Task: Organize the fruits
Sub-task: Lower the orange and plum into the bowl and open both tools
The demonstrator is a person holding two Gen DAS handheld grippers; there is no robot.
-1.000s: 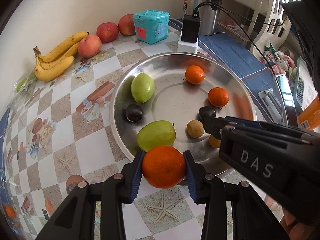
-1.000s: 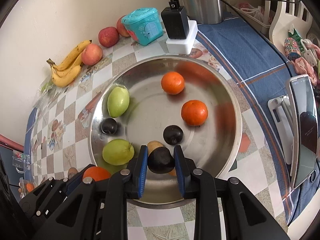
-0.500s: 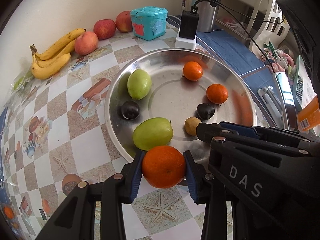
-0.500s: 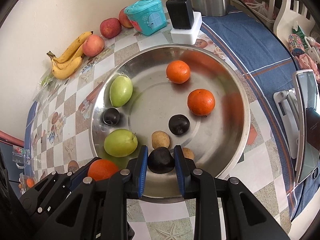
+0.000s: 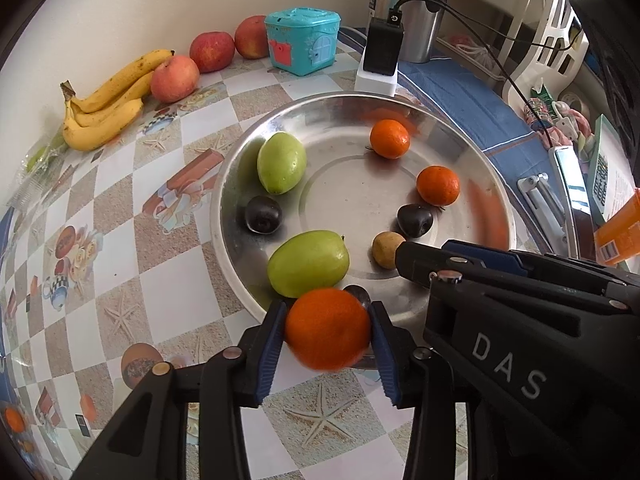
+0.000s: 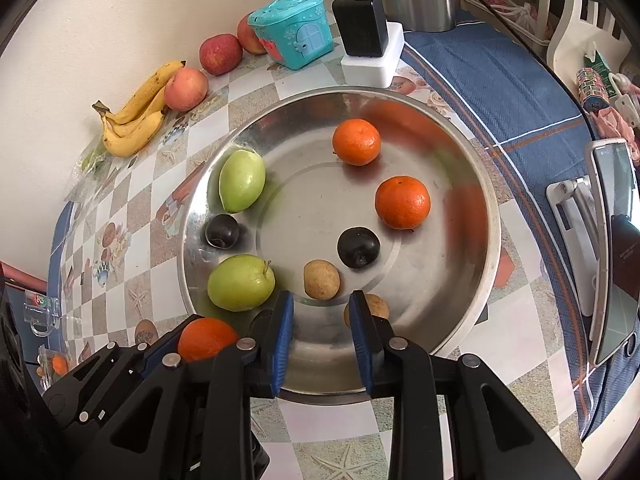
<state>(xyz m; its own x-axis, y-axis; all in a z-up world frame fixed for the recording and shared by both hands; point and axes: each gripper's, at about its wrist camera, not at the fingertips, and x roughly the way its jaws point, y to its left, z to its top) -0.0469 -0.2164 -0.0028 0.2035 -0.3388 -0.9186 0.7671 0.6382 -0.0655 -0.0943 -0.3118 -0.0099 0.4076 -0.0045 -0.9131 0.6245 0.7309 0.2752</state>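
Observation:
A round steel tray (image 6: 476, 184) (image 5: 492, 176) holds two oranges (image 6: 356, 142), two green fruits (image 6: 242, 186), dark plums (image 6: 358, 248) and small brown fruits (image 6: 321, 280). My left gripper (image 5: 328, 334) is shut on an orange (image 5: 328, 334) above the tray's near rim; this orange also shows in the right wrist view (image 6: 206, 338). My right gripper (image 6: 322, 332) is open and empty over the tray's near edge. A dark plum (image 5: 360, 294) lies in the tray just behind the held orange, beside my right gripper.
Bananas (image 6: 136, 120), three red apples (image 6: 186, 88) and a teal toy house box (image 6: 294, 30) line the wall. A white power strip with a black charger (image 6: 366, 46), a steel kettle (image 5: 416, 8) and a phone on a stand (image 6: 612, 248) stand around the tray.
My right gripper has opened and let go of the dark plum, which now lies in the tray's near part. My left gripper still holds the orange.

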